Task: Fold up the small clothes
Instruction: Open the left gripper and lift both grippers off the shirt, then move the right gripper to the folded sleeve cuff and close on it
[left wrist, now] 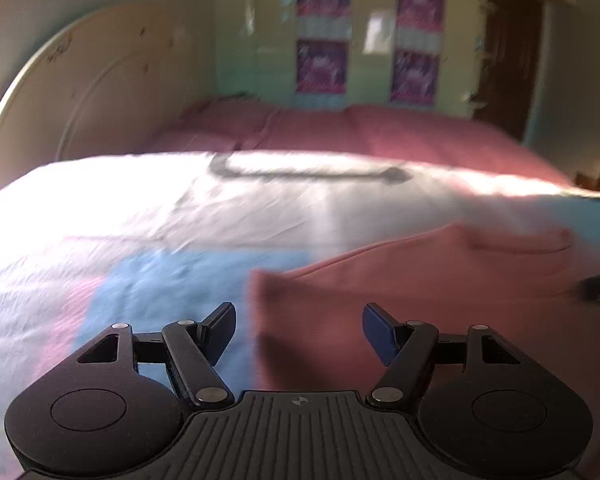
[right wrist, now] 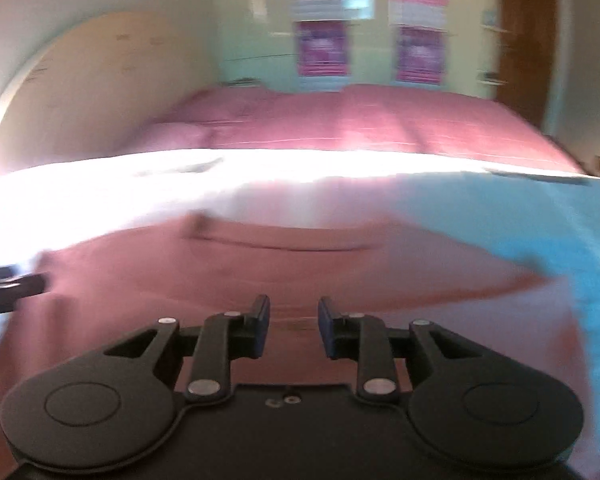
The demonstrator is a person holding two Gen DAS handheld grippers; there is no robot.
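Garment, pink, lies spread flat on the bed sheet, in no container. Left gripper hangs over its left edge, jaws spread with nothing pinched. Right gripper hovers over its middle, jaws parted narrowly and empty. Pink blanket covers the bed beyond.
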